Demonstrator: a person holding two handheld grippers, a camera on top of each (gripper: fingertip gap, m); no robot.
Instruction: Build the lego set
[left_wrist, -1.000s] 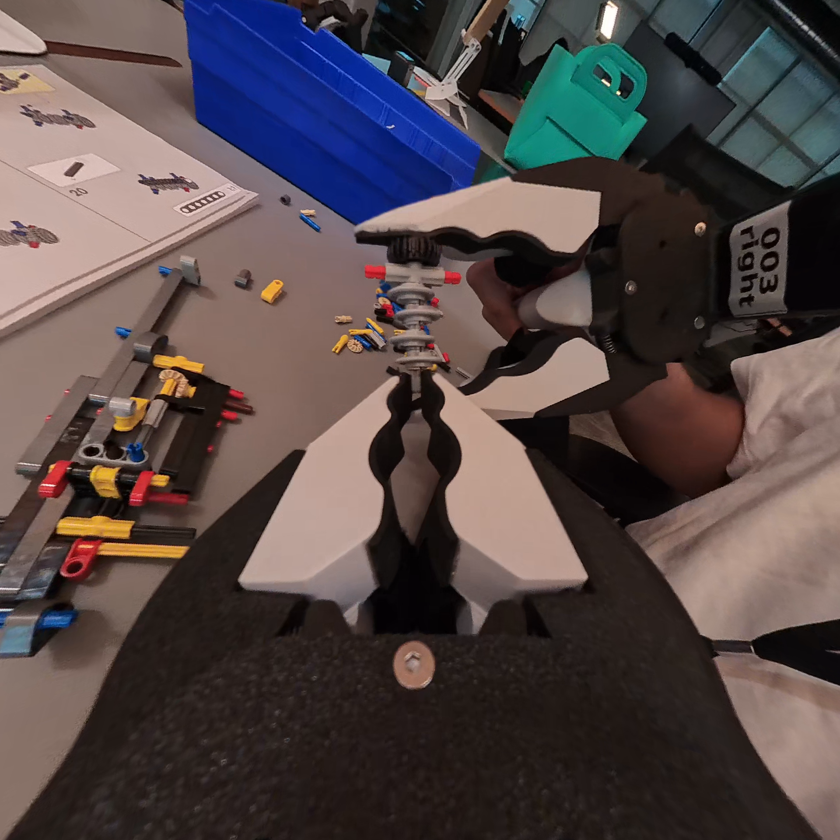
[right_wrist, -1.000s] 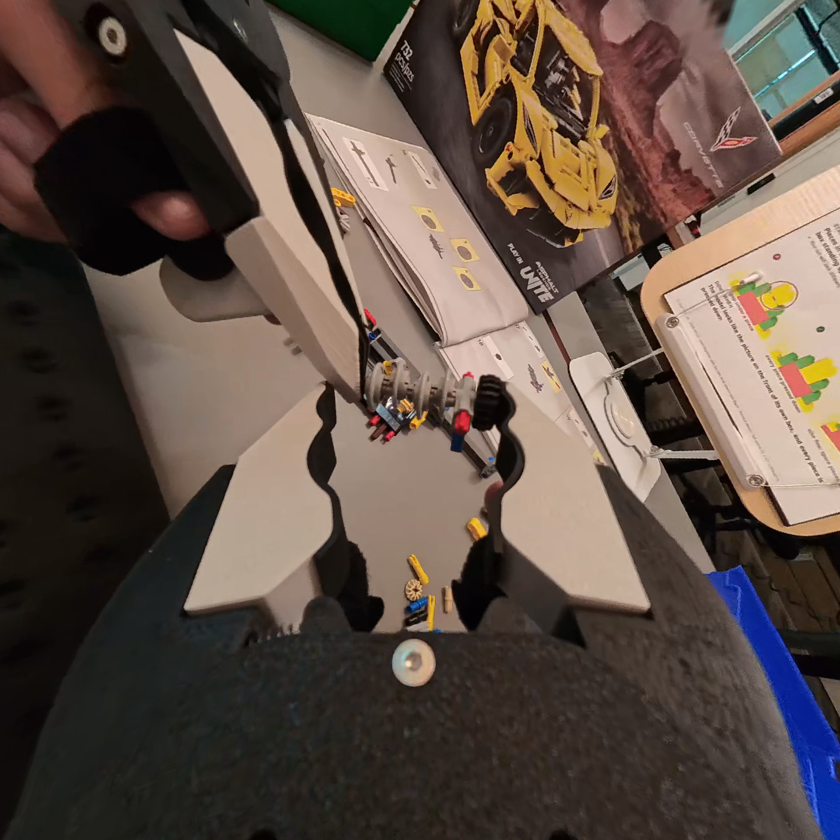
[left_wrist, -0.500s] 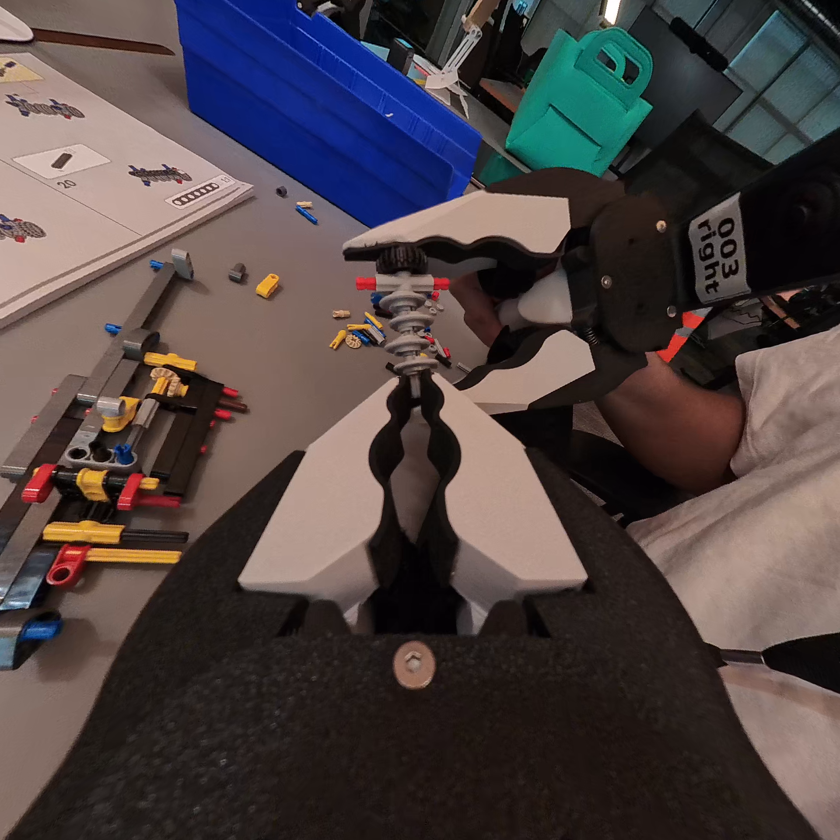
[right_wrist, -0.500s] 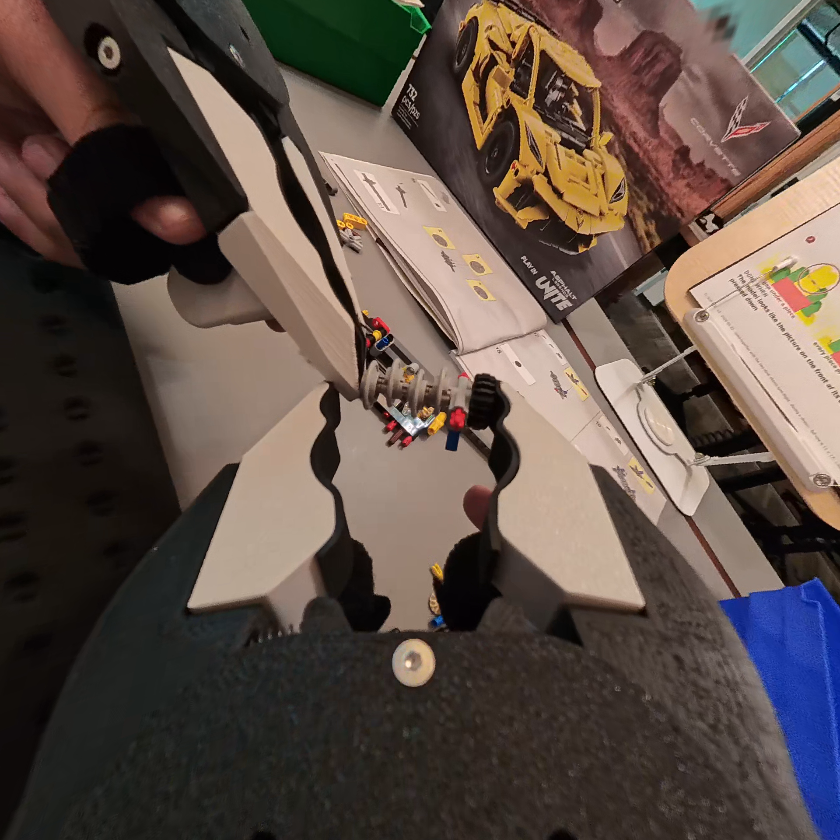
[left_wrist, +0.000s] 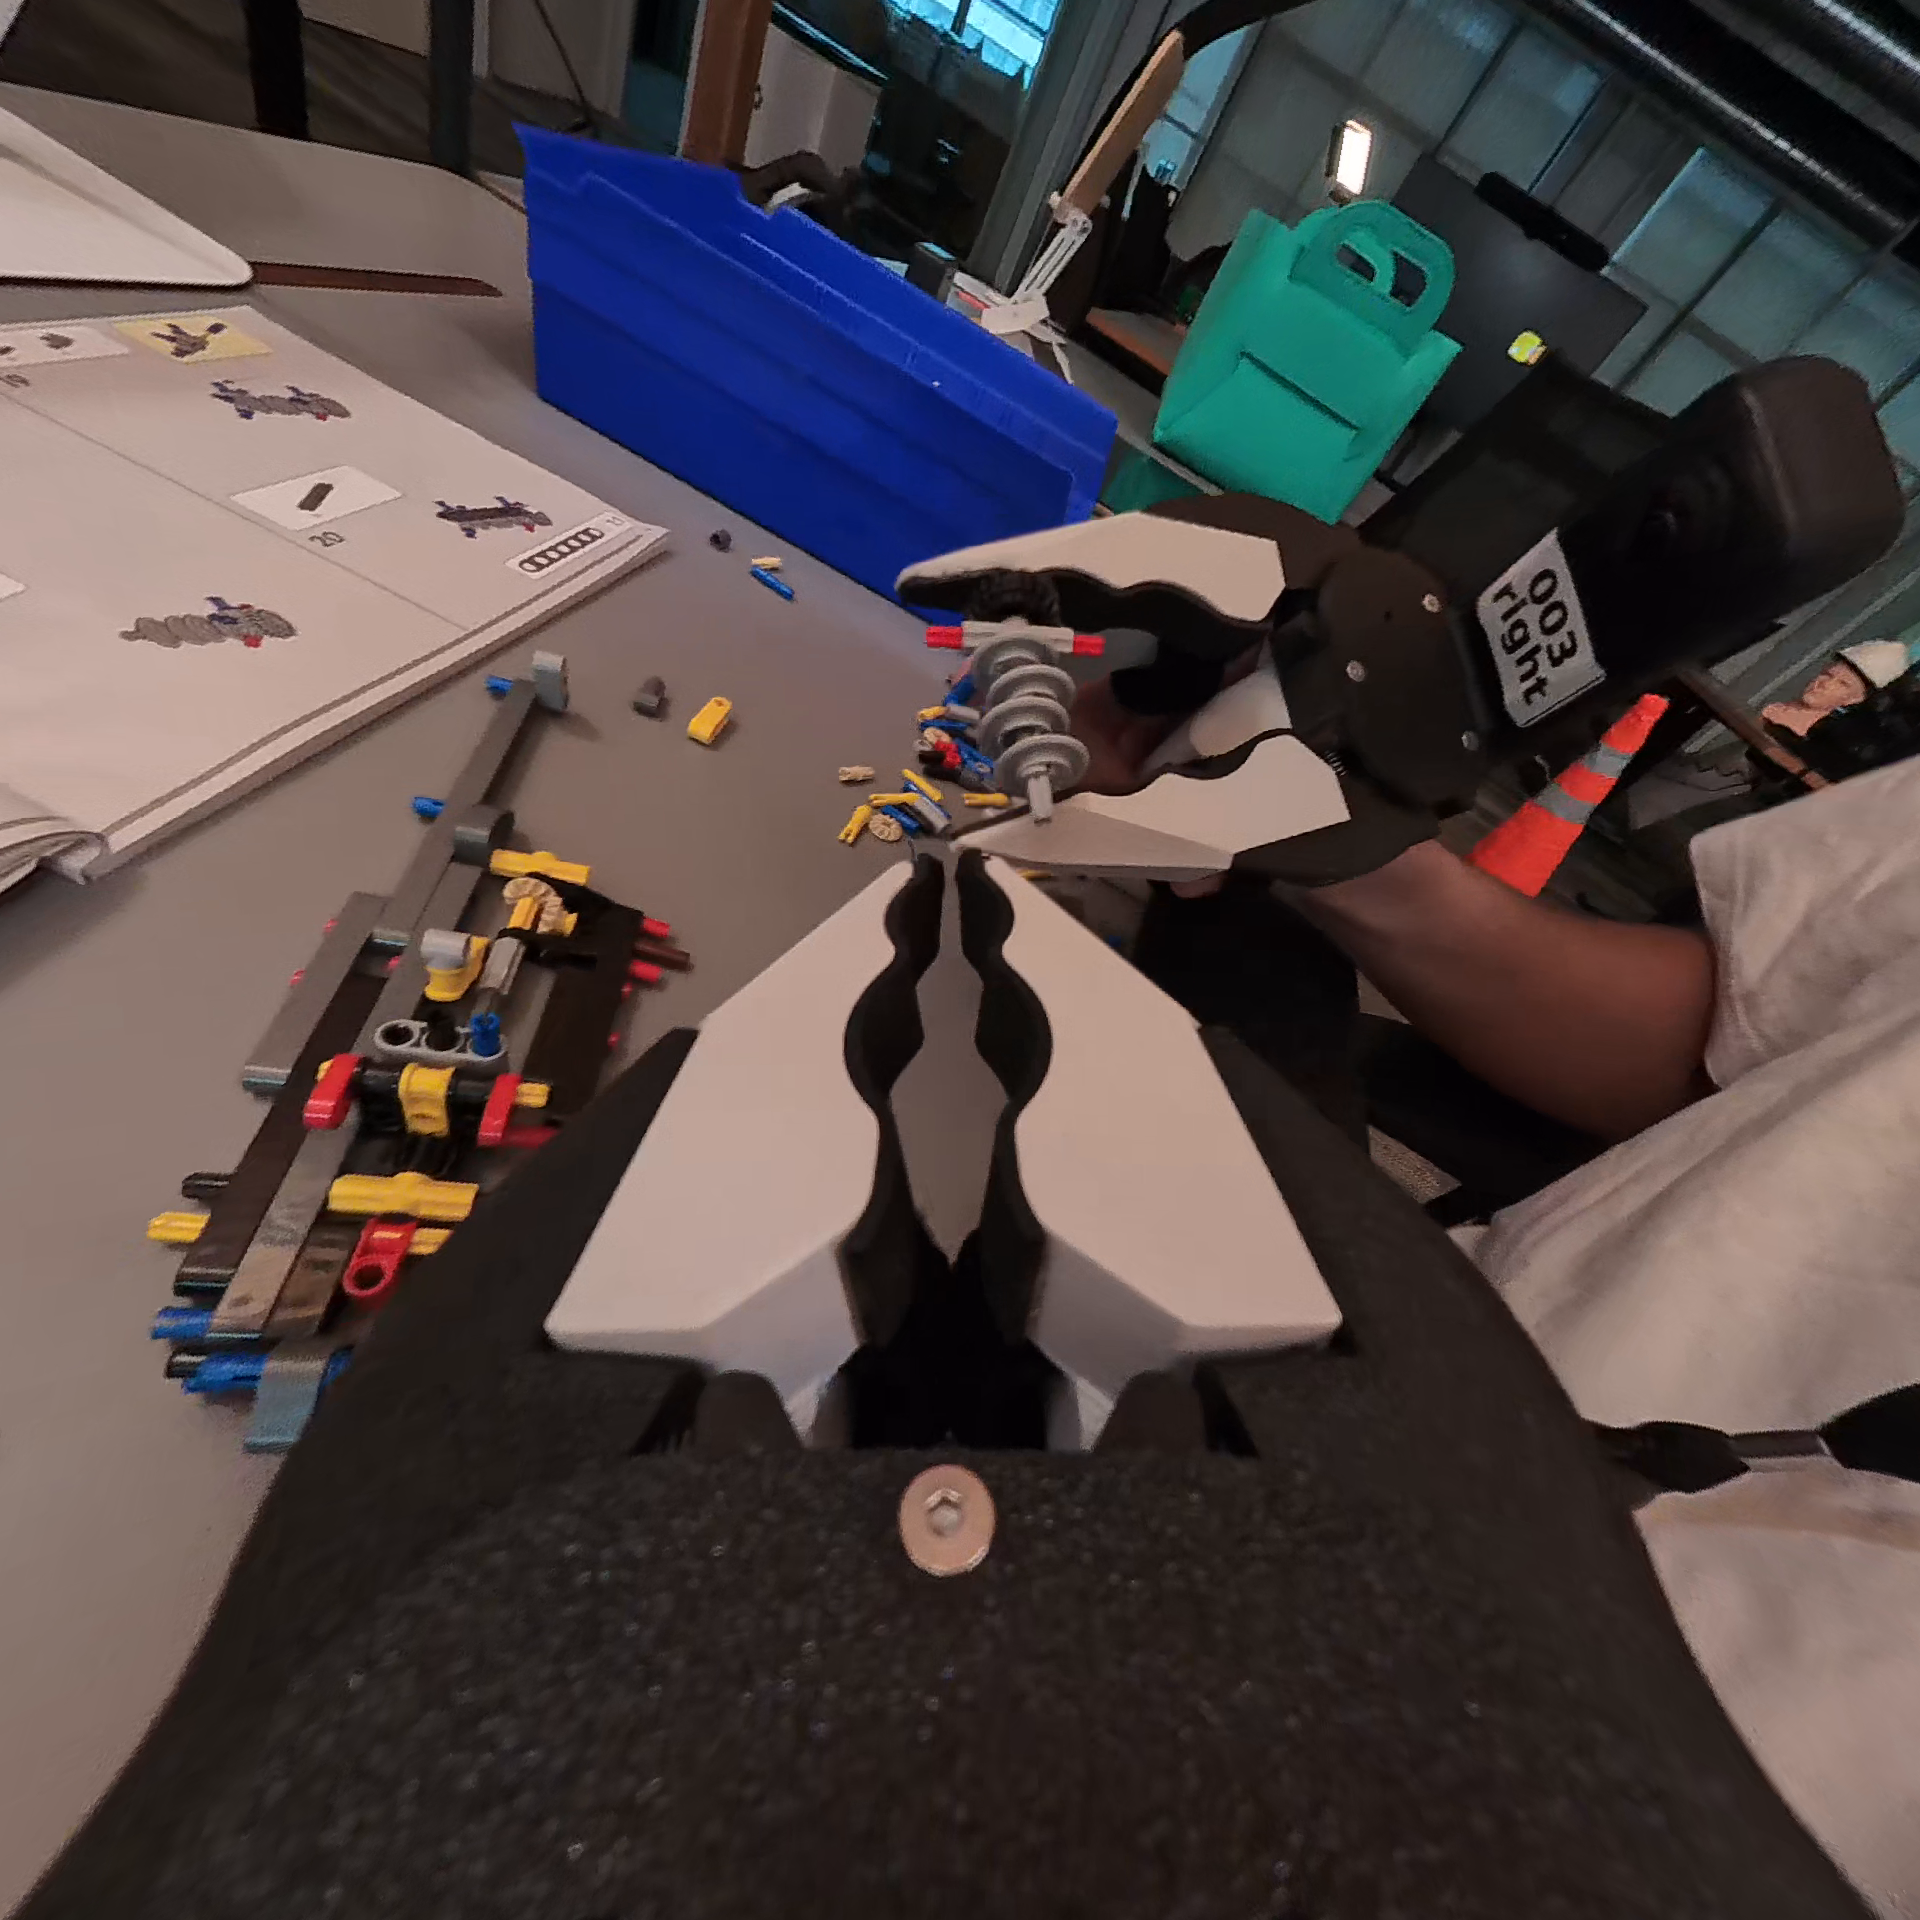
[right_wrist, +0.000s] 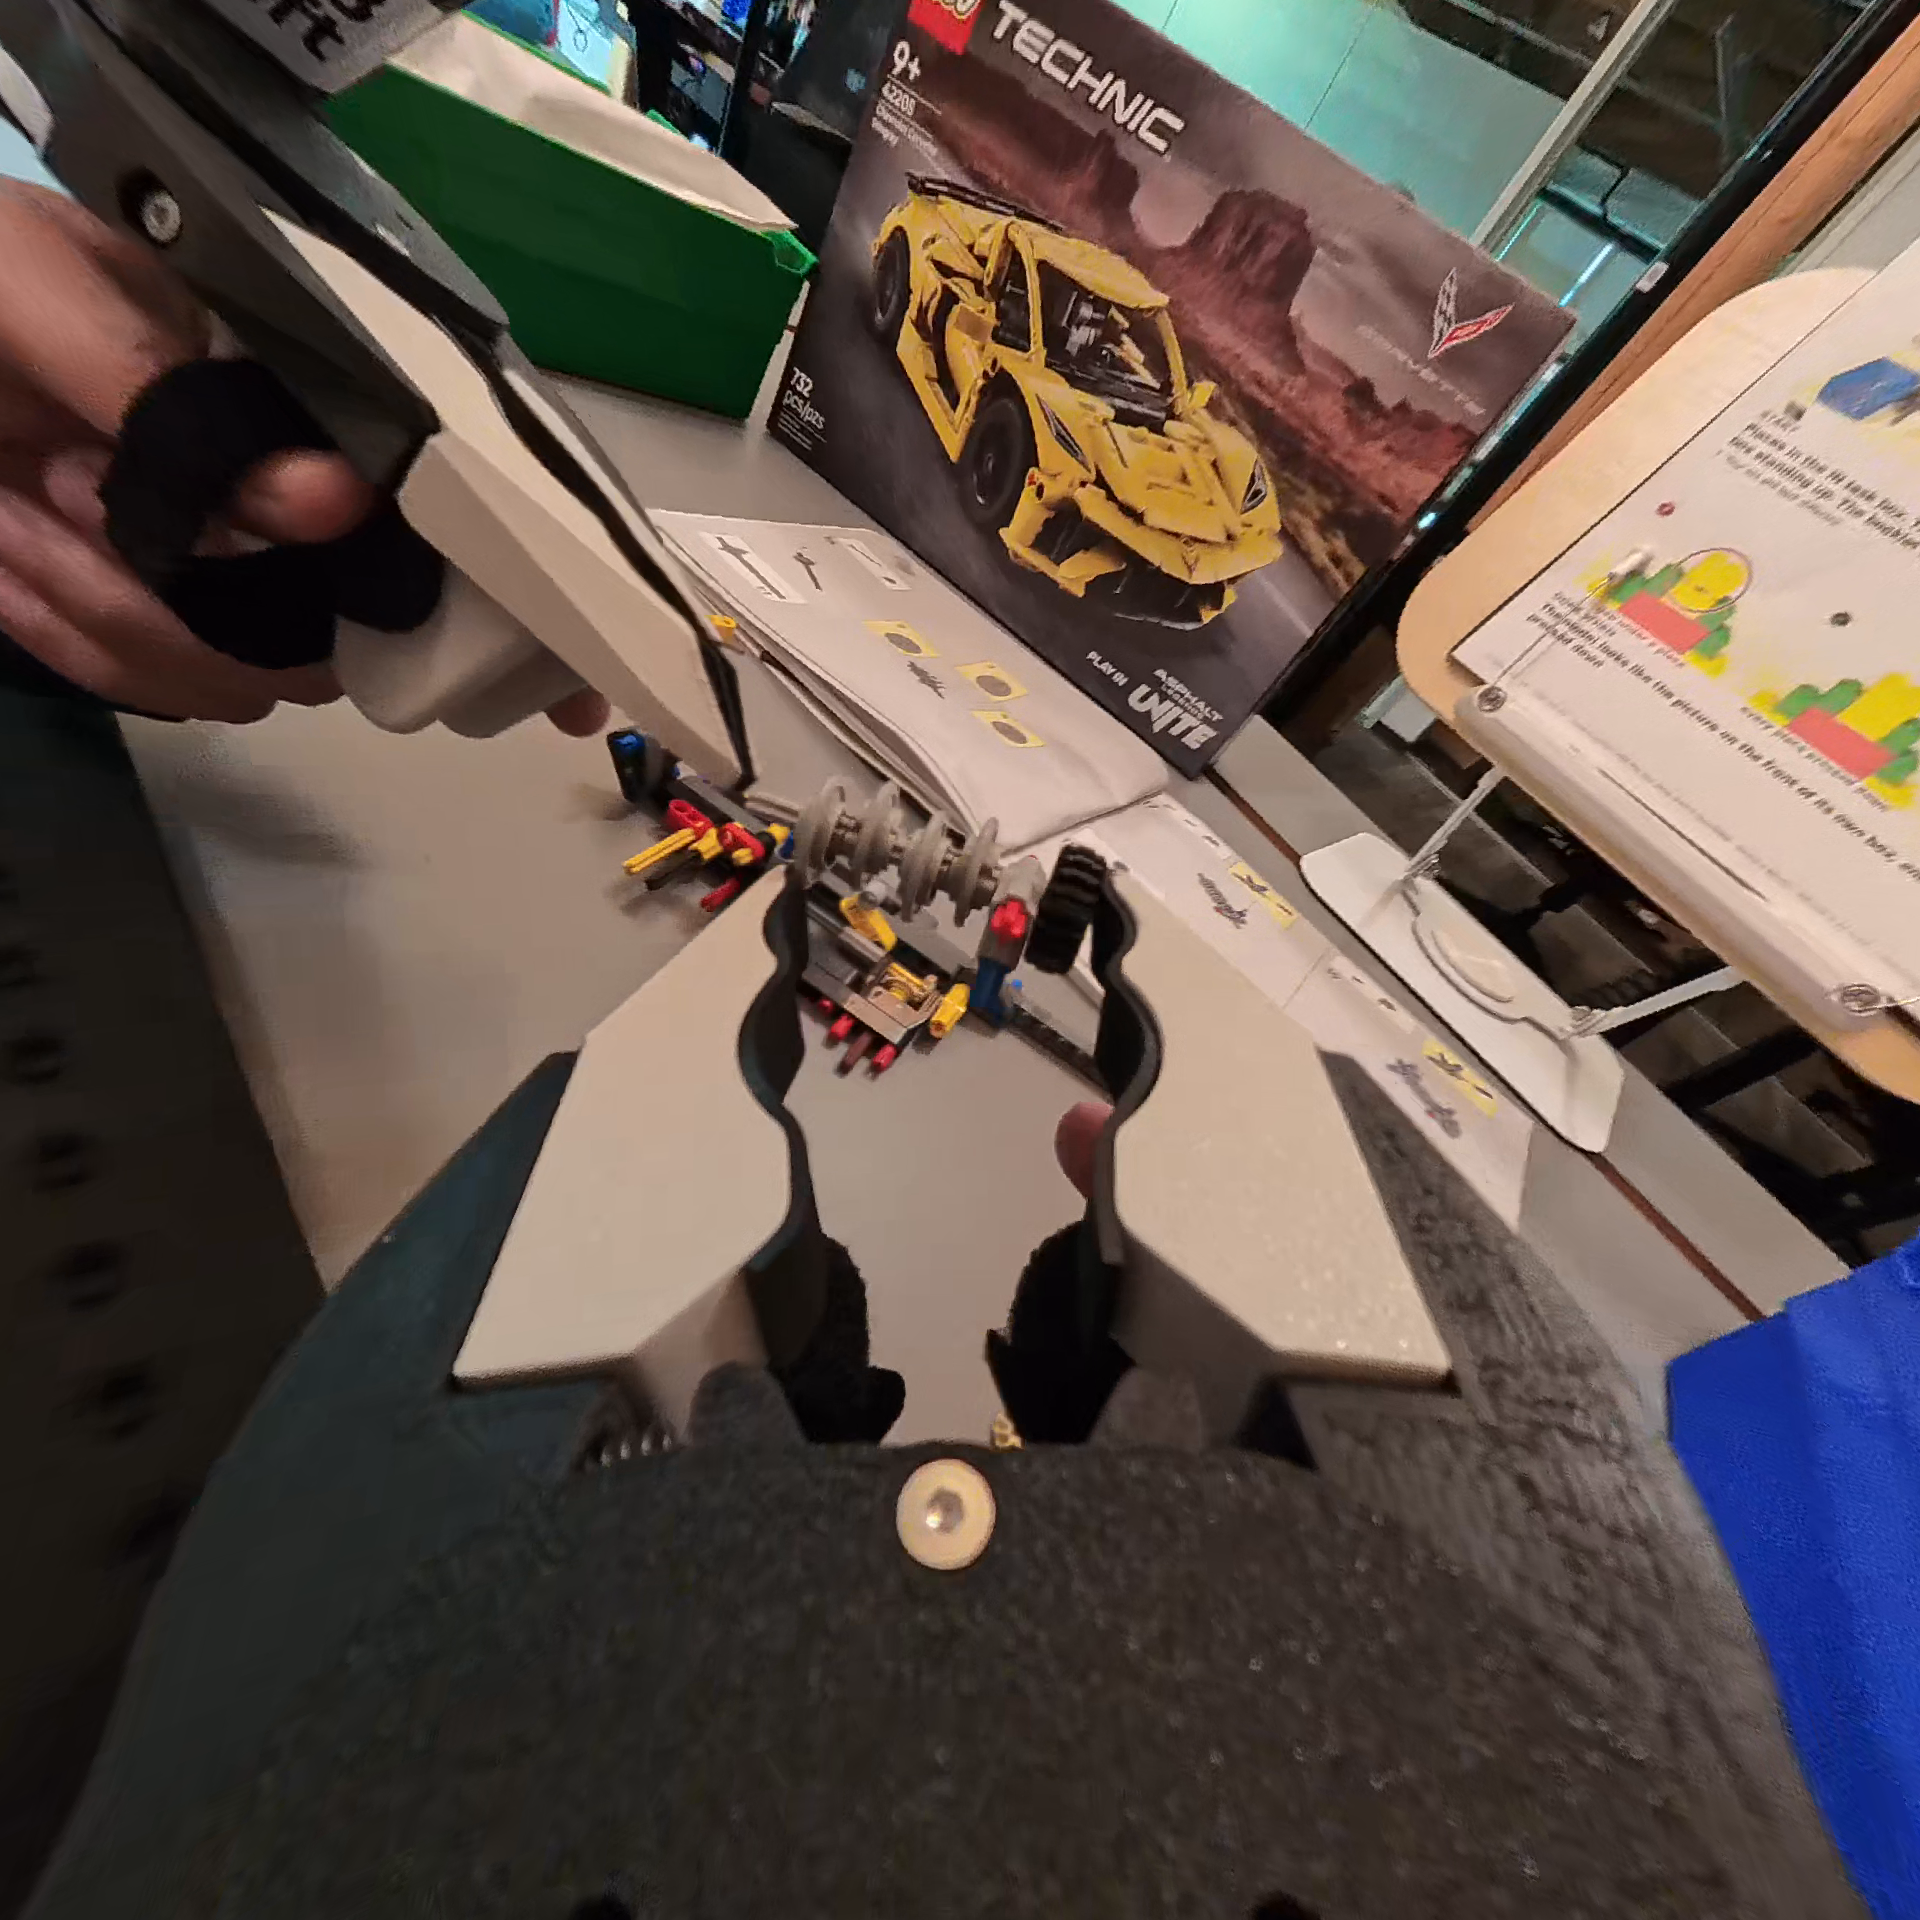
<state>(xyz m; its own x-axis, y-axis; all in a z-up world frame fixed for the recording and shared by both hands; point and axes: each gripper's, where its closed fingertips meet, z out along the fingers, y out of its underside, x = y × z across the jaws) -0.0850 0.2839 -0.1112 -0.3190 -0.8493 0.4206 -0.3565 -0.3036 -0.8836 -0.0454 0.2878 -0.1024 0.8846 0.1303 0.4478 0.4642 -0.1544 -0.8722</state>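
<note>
A grey axle assembly (left_wrist: 1023, 707) with several discs, red pin ends and a black gear is clamped lengthwise between the fingers of my right gripper (left_wrist: 966, 707), held above the table. In the right wrist view the assembly (right_wrist: 914, 862) spans the tips of my right gripper (right_wrist: 940, 904). My left gripper (left_wrist: 940, 857) is shut and empty, its tips just below the axle's lower end. In the right wrist view the left gripper (right_wrist: 740, 774) sits close to the assembly's left end without touching it. A partly built chassis (left_wrist: 416, 1060) lies on the grey table.
Loose small pieces (left_wrist: 914, 790) lie scattered under the grippers. An open instruction booklet (left_wrist: 208, 582) lies at the left, a blue bin (left_wrist: 790, 364) behind. The set's box (right_wrist: 1143, 364) and a green bin (right_wrist: 582, 249) stand at the far side. A person's arm (left_wrist: 1507, 997) is at the right.
The axle's lower end has come out of my left gripper's tips. The right gripper now carries the assembly alone and has shifted it slightly right and tilted it.
</note>
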